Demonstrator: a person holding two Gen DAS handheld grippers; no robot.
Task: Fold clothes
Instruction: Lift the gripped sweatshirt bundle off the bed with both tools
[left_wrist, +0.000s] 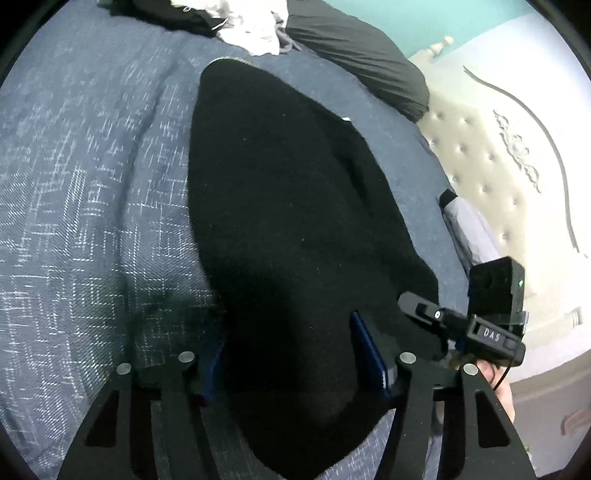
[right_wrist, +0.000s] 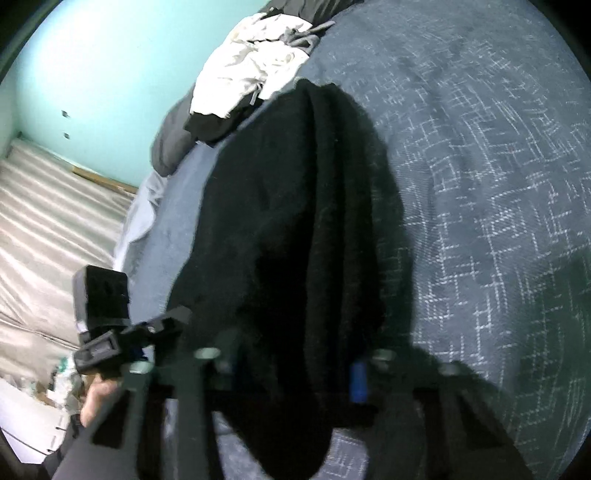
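Bedspread (left_wrist: 92, 184) carries my black garment (left_wrist: 288, 206), lying lengthwise in a narrow strip. Soft, thick knit, limp; I'd grip the near hem corners. Left gripper (left_wrist: 291, 354) and right gripper (right_wrist: 295, 365) both spread, straddling its near end. No containers; unsorted clothes pile (right_wrist: 251, 66) beyond.

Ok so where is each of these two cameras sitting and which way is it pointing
Left wrist: on the left gripper, looking along its blue-padded fingers down at the black garment on the blue bedspread; the right gripper and hand show.
Right wrist: on the right gripper, facing the same garment; the left gripper and hand show.
Shared: garment, bedspread, white clothes pile.
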